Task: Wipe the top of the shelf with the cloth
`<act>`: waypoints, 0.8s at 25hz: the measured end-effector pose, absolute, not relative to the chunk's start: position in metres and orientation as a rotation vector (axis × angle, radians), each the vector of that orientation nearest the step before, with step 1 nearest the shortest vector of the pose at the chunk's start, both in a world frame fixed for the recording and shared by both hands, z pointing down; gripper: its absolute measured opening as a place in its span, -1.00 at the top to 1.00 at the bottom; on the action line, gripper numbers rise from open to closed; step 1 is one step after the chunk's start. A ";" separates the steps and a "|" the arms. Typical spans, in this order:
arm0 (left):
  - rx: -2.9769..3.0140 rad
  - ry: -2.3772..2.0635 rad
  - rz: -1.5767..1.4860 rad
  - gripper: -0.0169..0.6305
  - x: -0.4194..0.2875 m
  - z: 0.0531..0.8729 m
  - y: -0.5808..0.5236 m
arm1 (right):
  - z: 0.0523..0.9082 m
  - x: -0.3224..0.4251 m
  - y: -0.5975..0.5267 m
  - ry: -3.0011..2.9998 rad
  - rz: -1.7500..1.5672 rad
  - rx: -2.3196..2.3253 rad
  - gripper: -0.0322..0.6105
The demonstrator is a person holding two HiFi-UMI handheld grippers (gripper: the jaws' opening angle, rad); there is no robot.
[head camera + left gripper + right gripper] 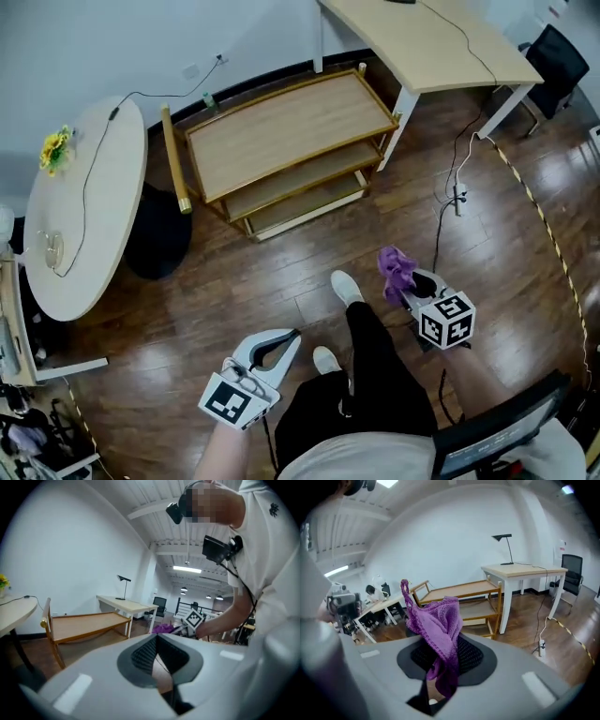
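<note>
The wooden three-tier shelf [291, 131] stands against the far wall, its top bare; it also shows as the shelf [84, 623] and the shelf [461, 592] in the gripper views. My right gripper [405, 281] is shut on a purple knitted cloth [396, 270], which bunches up above the jaws as the cloth [438, 625]. My left gripper [281, 345] is shut with nothing between its jaws. Both grippers hover over the floor near the person's legs, well short of the shelf.
A round white table [84, 216] with a cable and yellow flowers [54, 150] stands left of the shelf. A light desk [431, 42] stands at right, with a chair [553, 56] beyond it. A power strip [457, 197] and cables lie on the dark wood floor.
</note>
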State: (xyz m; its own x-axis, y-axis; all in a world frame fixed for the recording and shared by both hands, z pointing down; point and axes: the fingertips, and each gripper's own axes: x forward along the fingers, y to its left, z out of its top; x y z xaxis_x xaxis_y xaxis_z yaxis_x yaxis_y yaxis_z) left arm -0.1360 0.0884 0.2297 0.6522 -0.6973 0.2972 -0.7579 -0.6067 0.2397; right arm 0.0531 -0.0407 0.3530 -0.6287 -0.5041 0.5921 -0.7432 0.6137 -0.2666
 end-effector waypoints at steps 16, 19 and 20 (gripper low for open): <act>2.540 -1.277 0.159 0.89 -0.014 0.109 0.229 | 0.168 0.146 0.116 -2.648 0.506 0.790 0.58; 2.564 -1.249 0.158 0.89 0.028 0.099 0.250 | 0.148 0.180 0.137 -2.683 0.499 0.798 0.58; 2.573 -1.249 0.157 0.89 0.040 0.094 0.255 | 0.141 0.191 0.142 -2.692 0.494 0.802 0.58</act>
State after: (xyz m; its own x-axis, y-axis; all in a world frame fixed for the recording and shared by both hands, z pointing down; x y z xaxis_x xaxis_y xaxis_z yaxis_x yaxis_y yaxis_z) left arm 0.0395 0.2546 0.0937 0.6210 -0.7535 0.2158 -0.7835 -0.5886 0.1992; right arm 0.1909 0.1416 0.1411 -0.8036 -0.4704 0.3646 -0.5693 0.7863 -0.2401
